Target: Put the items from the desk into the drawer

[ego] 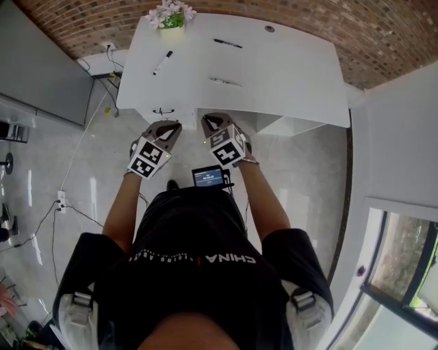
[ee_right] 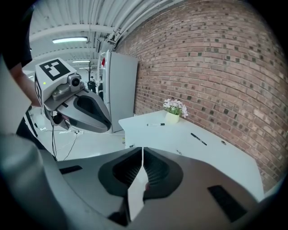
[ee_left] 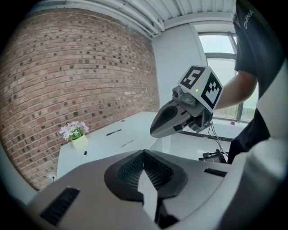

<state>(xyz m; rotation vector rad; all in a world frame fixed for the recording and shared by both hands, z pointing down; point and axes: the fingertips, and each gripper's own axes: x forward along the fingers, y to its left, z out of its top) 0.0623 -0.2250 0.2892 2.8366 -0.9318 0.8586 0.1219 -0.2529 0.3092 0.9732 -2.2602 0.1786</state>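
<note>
Head view: the left tool [ego: 168, 127] and right tool [ego: 211, 122] hover side by side just short of the near edge of the white desk [ego: 294, 82]; on the desk lie a marker [ego: 163, 62] near the flower pot [ego: 171, 15], a black pen [ego: 227, 43] farther back, and a silver pen [ego: 226, 82] in the middle, all apart from both tools.

Left gripper view: the left tool's jaws meet, nothing between them; the right tool hangs just ahead.

Right gripper view: its jaws are pressed together, empty; marker and pens lie on the desk beyond.
</note>
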